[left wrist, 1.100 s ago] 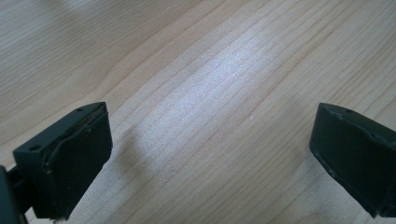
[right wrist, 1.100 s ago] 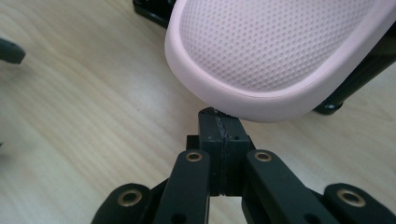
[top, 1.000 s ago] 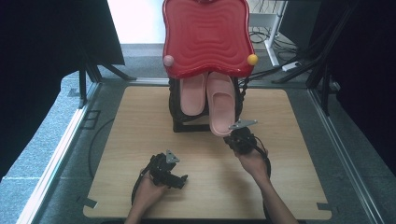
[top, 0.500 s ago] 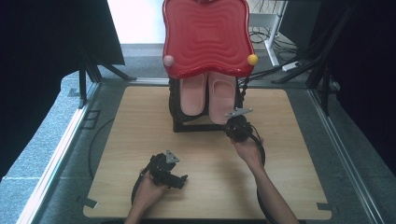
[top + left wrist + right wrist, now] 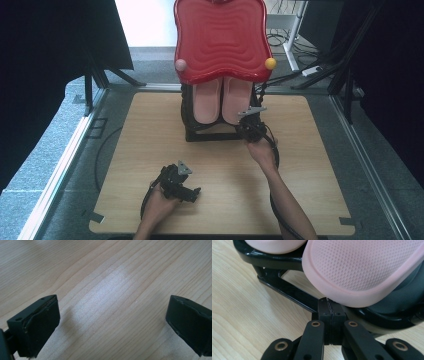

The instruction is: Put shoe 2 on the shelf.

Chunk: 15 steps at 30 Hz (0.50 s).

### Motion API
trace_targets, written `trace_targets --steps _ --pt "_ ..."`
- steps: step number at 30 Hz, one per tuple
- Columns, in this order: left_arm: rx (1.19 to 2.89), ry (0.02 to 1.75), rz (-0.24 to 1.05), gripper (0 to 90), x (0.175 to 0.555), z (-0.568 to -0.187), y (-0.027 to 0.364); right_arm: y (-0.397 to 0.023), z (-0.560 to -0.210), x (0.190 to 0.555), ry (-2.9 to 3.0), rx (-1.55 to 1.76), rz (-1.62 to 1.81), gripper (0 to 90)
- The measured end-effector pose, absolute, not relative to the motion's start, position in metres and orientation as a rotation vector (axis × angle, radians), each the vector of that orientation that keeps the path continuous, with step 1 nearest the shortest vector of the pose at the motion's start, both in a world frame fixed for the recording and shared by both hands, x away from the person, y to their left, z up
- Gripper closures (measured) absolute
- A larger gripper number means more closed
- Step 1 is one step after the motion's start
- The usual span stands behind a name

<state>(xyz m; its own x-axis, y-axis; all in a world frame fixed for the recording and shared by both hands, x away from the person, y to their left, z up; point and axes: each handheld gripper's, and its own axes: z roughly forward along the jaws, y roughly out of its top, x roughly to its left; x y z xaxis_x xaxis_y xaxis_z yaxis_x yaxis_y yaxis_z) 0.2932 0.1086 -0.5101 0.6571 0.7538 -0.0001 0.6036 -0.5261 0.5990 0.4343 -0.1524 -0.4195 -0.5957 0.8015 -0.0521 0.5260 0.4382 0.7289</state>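
Observation:
Two pink slippers lie side by side on a black rack (image 5: pixel 210 134) under a red wavy board (image 5: pixel 220 40). The right slipper (image 5: pixel 236 102) (image 5: pixel 362 270) has its rounded edge just past the rack's front bar (image 5: pixel 287 291). My right gripper (image 5: pixel 245 127) (image 5: pixel 329 305) is shut with nothing between the jaws, and its joined tips touch that slipper's edge from below. The left slipper (image 5: pixel 206 102) rests beside it. My left gripper (image 5: pixel 191 192) (image 5: pixel 112 322) is held low over bare wood near the front of the table, jaws wide open and empty.
The wooden tabletop (image 5: pixel 150 150) is ringed by a grey floor and metal rails. A pink ball (image 5: pixel 181 64) and a yellow ball (image 5: pixel 270 63) sit at the red board's lower corners. Cables (image 5: pixel 300 75) lie behind the rack.
My right gripper has moved away from me toward the rack, and the right slipper, which stuck out over the front bar, now sits further in. The left gripper has stayed put.

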Motion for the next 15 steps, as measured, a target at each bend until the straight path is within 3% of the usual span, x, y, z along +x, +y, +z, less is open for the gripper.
trace_targets --steps 12,15 --pt "2.308 1.048 0.347 0.0 0.2933 -0.5110 0.1079 -0.1574 -0.4248 0.4377 2.356 1.182 0.984 71.2" --pt "2.309 1.048 0.346 0.0 0.2932 -0.5112 0.1078 -0.1601 -0.4250 0.4343 2.370 1.177 0.990 62.6"
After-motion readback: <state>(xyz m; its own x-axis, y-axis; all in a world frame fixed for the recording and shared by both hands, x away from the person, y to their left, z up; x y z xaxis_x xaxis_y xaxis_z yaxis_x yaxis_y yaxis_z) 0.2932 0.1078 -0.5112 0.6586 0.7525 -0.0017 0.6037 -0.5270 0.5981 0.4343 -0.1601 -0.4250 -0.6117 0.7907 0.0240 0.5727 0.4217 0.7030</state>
